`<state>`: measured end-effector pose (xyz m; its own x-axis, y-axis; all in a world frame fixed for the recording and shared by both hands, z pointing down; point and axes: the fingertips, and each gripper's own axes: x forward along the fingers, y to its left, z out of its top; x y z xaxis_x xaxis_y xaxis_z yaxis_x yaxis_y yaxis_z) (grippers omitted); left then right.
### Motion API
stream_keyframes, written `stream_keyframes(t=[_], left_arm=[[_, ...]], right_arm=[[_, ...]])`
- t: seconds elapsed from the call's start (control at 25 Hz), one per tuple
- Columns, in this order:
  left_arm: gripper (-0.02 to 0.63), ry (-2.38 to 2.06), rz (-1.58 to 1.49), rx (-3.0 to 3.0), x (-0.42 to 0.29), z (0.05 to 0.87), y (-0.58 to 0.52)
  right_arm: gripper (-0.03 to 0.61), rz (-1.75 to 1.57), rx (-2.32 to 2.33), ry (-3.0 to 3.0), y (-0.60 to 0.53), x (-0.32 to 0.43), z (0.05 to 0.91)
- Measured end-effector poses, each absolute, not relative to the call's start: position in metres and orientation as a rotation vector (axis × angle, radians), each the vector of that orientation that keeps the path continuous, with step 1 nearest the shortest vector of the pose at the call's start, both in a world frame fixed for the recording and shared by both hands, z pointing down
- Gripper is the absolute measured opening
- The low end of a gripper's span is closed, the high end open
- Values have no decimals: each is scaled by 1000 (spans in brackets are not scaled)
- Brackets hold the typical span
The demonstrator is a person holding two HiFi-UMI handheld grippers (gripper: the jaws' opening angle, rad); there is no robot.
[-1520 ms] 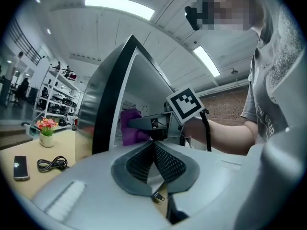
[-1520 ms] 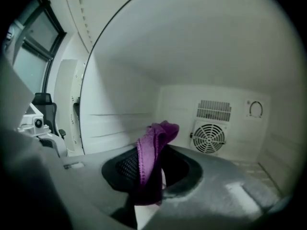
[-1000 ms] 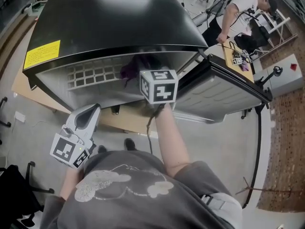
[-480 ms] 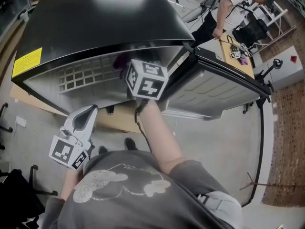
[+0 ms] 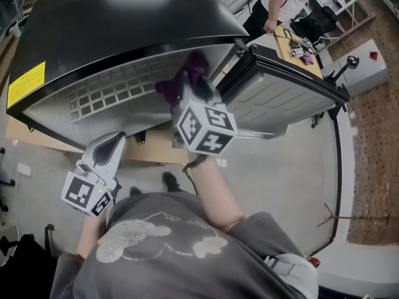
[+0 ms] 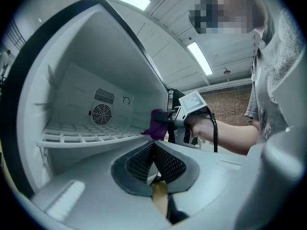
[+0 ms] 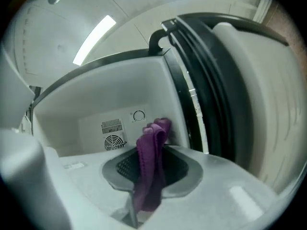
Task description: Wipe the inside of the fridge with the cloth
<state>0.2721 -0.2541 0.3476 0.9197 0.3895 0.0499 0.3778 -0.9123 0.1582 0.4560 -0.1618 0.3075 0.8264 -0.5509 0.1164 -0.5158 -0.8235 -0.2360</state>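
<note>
The black fridge (image 5: 124, 23) stands open, its door (image 5: 280, 98) swung out to the right. My right gripper (image 5: 192, 85) is shut on the purple cloth (image 5: 187, 73) at the right front of the opening, just above the white wire shelf (image 5: 106, 95). In the right gripper view the cloth (image 7: 151, 162) hangs bunched between the jaws, with the back wall's fan vent (image 7: 114, 142) beyond. My left gripper (image 5: 112, 143) hangs lower, outside the fridge front. Its pads (image 6: 163, 162) meet with nothing between them. From there the cloth (image 6: 157, 123) shows by the shelf's (image 6: 86, 135) right end.
The fridge sits on a wooden board (image 5: 37, 132) over grey floor. The open door's (image 7: 240, 90) black seal runs close on the right of the cloth. A person (image 5: 268, 2) stands at a wooden table (image 5: 299, 52) at the back right, beside a grey box (image 5: 365, 64).
My right gripper with the cloth has shifted toward the door side of the opening, its marker cube now nearer the camera. The left gripper has hardly moved.
</note>
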Motion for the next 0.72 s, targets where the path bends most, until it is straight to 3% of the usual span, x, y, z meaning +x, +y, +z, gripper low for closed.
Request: stream_keyframes(t=[0.32, 0.52, 0.72], left_arm=[[17, 754, 187, 2913, 263, 367, -250], [17, 625, 227, 2945, 249, 390, -277], [17, 484, 230, 2974, 228, 394, -303]], right_arm=[[83, -362, -2789, 1196, -186, 381, 353], [83, -589, -2679, 1466, -236, 334, 425], [83, -598, -2570, 1774, -309, 314, 454]])
